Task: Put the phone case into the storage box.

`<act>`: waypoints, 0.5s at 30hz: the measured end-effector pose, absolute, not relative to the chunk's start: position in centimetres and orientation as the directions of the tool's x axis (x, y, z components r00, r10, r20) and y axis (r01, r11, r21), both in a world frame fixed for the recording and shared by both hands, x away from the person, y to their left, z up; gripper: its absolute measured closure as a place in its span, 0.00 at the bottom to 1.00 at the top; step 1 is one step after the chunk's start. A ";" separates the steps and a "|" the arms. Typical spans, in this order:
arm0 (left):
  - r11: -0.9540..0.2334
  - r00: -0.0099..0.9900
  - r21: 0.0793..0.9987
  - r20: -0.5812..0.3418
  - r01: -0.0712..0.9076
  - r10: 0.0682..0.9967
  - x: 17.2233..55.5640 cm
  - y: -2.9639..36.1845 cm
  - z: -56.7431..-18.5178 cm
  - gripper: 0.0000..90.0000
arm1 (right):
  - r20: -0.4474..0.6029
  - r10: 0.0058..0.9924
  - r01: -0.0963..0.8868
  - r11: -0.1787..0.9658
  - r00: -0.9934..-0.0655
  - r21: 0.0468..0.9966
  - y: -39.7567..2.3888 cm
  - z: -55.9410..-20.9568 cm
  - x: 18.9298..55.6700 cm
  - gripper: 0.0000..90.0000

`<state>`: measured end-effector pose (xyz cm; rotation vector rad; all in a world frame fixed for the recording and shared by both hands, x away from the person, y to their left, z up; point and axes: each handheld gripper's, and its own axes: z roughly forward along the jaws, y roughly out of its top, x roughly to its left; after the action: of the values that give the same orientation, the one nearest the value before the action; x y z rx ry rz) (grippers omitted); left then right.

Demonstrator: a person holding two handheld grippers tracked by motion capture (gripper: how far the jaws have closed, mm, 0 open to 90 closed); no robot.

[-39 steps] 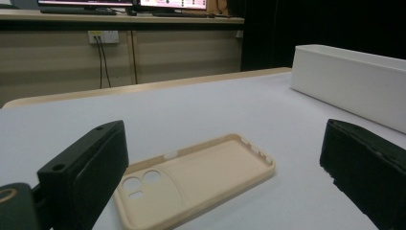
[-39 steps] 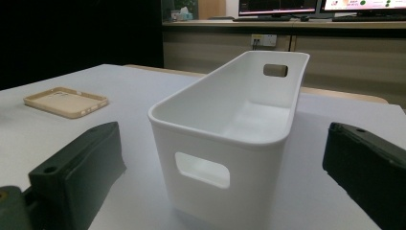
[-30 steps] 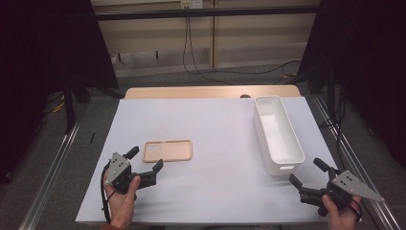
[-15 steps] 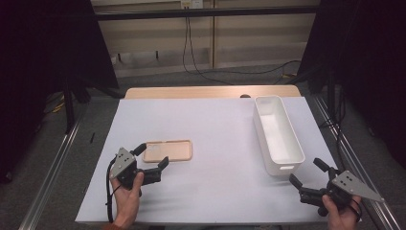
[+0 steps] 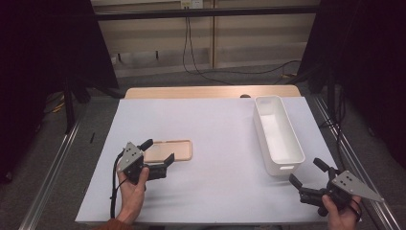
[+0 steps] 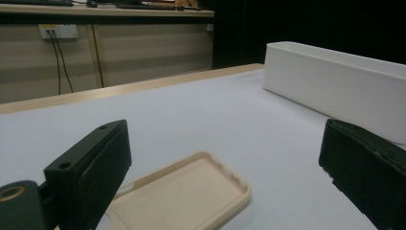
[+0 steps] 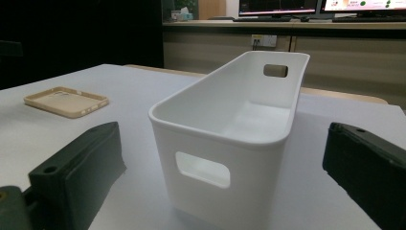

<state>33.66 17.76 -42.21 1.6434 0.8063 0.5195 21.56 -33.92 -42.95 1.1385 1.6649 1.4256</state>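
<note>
High view: showed a tan phone case (image 5: 168, 150) lying flat on the white table (image 5: 215, 143), hollow side up, with a thin raised rim and rounded corners. Sat near the left front part, well apart from the white bin (image 5: 277, 134) on the right. Left gripper (image 5: 158, 152) held low with jaws wide apart around the case's near end. Right gripper (image 5: 308, 173) also spread apart, gripping nothing, just before the bin's near end.

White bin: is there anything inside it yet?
No. In the right gripper view the white bin shows a bare floor, and the phone case lies flat on the table, apart from it.
</note>
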 end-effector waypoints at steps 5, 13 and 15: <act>-0.078 0.666 0.971 -0.096 0.228 0.739 34.3 17.4 -42.0 0.03 | 0.053 0.913 0.195 0.029 -0.405 0.980 -33.9 -43.0 21.6 0.00; -0.087 0.673 0.972 -0.086 0.219 0.734 35.2 16.7 -41.8 0.03 | 0.054 0.913 0.195 0.029 -0.404 0.980 -33.9 -43.0 21.6 0.00; -0.088 0.676 0.972 -0.085 0.217 0.732 35.5 16.5 -41.7 0.03 | 0.056 0.913 0.196 0.026 -0.403 0.980 -33.9 -43.0 21.6 0.00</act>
<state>35.48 16.54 -41.71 1.6419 0.7863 0.5129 21.58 -33.91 -42.97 1.1404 1.6647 1.4256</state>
